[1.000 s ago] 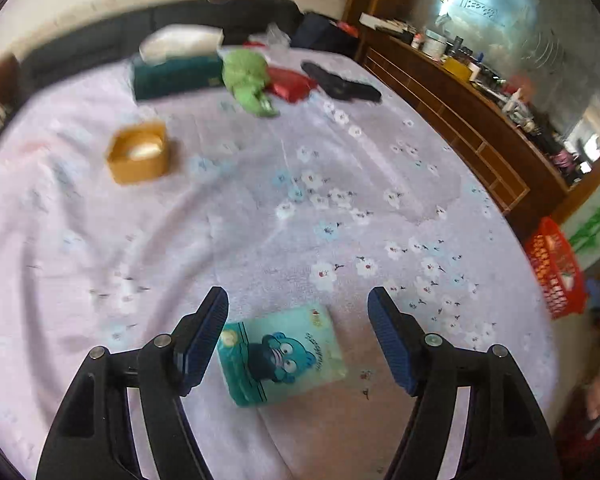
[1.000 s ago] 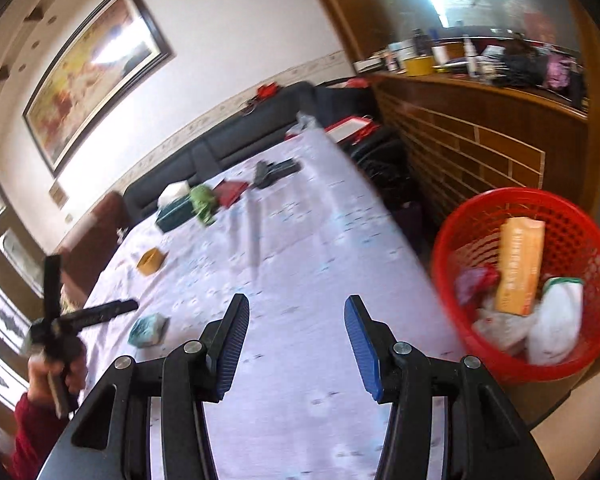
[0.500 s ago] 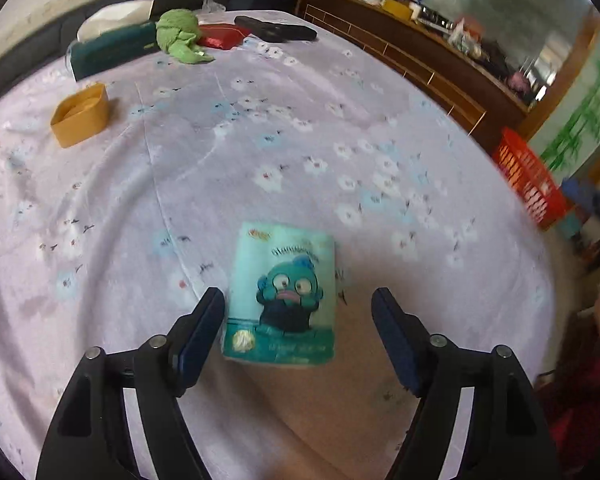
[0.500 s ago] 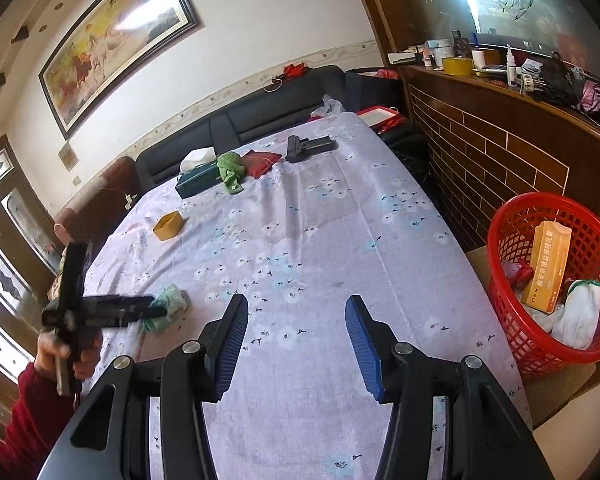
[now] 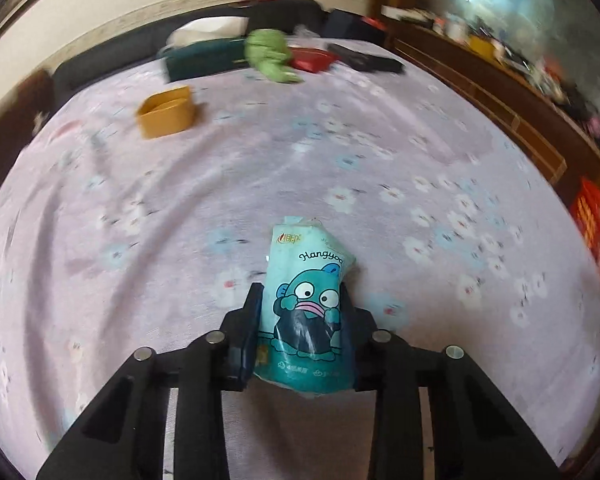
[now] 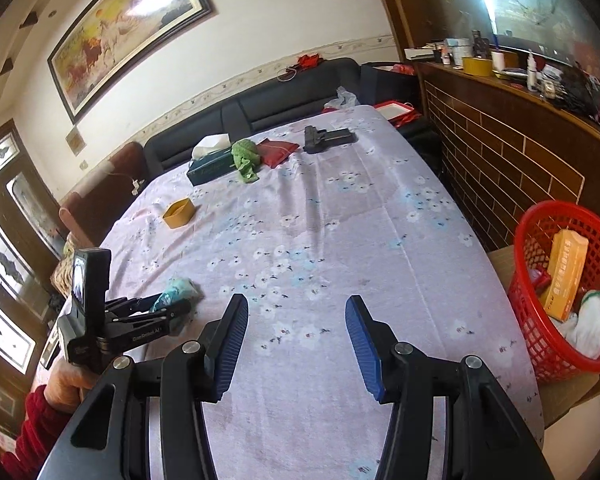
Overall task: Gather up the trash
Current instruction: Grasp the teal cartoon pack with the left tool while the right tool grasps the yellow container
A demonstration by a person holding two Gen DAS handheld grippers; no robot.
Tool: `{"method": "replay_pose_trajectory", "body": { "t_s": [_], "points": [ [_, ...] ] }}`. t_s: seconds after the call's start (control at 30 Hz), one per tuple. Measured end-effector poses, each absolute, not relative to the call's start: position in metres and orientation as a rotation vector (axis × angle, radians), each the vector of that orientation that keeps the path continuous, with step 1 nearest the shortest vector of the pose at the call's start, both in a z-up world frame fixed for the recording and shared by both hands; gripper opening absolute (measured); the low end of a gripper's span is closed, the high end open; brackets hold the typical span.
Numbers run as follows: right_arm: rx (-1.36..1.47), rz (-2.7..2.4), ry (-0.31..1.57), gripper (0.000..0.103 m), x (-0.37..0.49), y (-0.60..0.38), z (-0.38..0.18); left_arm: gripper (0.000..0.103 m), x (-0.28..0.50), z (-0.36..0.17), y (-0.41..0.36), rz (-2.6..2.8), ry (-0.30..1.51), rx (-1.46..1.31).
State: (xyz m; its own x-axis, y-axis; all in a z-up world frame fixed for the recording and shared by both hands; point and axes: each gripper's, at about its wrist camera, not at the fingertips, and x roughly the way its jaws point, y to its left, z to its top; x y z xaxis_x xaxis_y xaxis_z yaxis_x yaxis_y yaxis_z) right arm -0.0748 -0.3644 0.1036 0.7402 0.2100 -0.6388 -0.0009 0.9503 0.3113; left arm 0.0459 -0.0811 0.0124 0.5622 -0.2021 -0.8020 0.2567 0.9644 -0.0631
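Observation:
A teal tissue packet (image 5: 306, 312) with a cartoon fish on it stands squeezed between the pads of my left gripper (image 5: 300, 290), whose jaws are closing on both its sides, just above the flowered tablecloth (image 5: 260, 168). From the right wrist view the same packet (image 6: 176, 290) shows at the table's left edge in the left gripper (image 6: 172, 308), held by a hand (image 6: 66, 380) in a red sleeve. My right gripper (image 6: 296, 308) hangs open over the near part of the table with nothing between its fingers. A red basket (image 6: 560, 216) holding trash stands off the table's right side.
Toward the far end lie a yellow box (image 6: 178, 213), a dark green tissue box (image 6: 210, 164), a green cloth (image 6: 245, 158), a red pouch (image 6: 278, 151) and a black object (image 6: 326, 138). A black sofa (image 6: 292, 92) runs behind; a cluttered wooden counter (image 6: 500, 128) flanks the right.
My left gripper came down over the teal packet and shut on it; the packet now stands upright between the pads. The right gripper swung left, away from the basket, still open.

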Motion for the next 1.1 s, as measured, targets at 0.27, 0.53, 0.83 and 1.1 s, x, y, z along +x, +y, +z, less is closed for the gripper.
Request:
{"method": "replay_pose_trajectory", "body": {
  "t_s": [0.27, 0.53, 0.83, 1.1],
  "points": [
    [0.197, 0.182, 0.814, 0.055, 0.002, -0.298, 0.118, 0.032, 0.070, 0.039, 0.017, 0.060, 0.803, -0.135],
    [0.164, 0.256, 0.980, 0.055, 0.146, -0.196, 0.092, 0.033, 0.075, 0.033, 0.042, 0.141, 0.762, -0.168],
    [0.231, 0.255, 1.031, 0.051, 0.260, -0.124, 0.053, 0.034, 0.068, 0.025, 0.059, 0.154, 0.798, -0.231],
    [0.214, 0.216, 1.089, 0.017, 0.299, -0.093, 0.023, 0.034, 0.068, 0.025, 0.051, 0.151, 0.798, -0.200]
  ]
}}
